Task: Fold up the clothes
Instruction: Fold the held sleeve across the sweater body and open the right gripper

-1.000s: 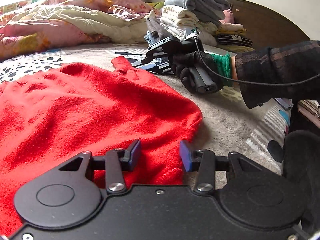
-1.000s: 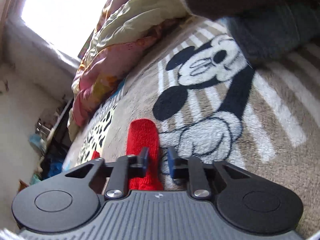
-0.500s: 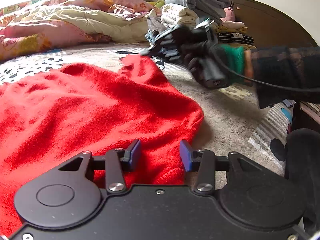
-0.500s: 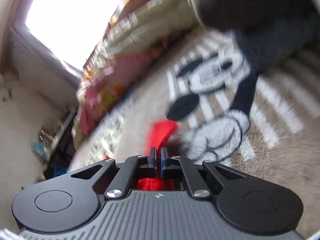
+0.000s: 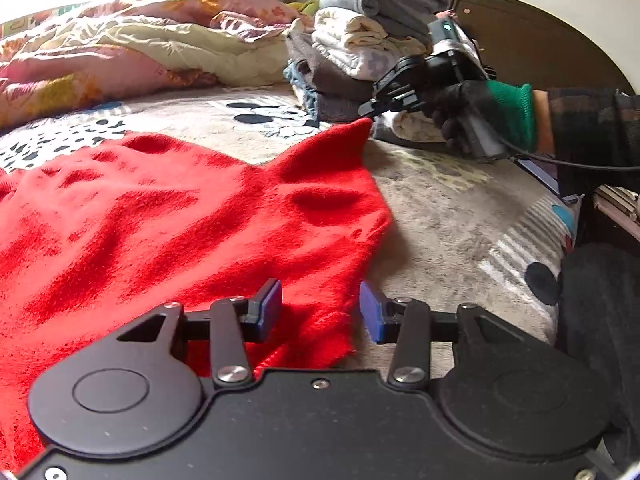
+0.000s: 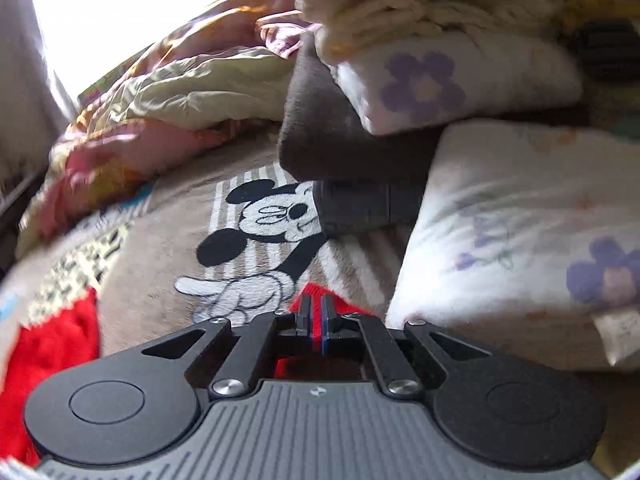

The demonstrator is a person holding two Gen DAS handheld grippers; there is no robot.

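**A:** Red sweater (image 5: 168, 216) lies spread flat on the bed cover (image 5: 440, 208), most of it toward the left. One sleeve (image 5: 344, 140) is off the bed, pulled up into a peak at its cuff.

**B:** Pulled by what?

**A:** Right gripper (image 6: 316, 316). Jaws pinched together on the cuff: red knit shows between and under the pads in the right wrist view. Gloved hand (image 5: 472, 112) behind it, plaid sleeve past that. The cuff hangs just in front of the stack of folded clothes (image 5: 360, 40).

**B:** And the left?

**A:** Left gripper (image 5: 320, 312) sits low over the near hem, jaws apart, nothing in them. The sweater's edge runs between the blue pads, but they do not press on it.

**B:** So which step?

**A:** My guess: sleeve fold, early on. Body is laid out, no fold made in it yet.

**B:** Next move?

**A:** Likely carry the cuff across and lay the sleeve flat over the chest, then let go. It asks for a lift high enough that the knit does not drag the body along. The left gripper could pin the hem to hold it steady.

**B:** Surroundings?

**A:** Rumpled quilt (image 5: 140, 40) at the far side, bright window behind it.
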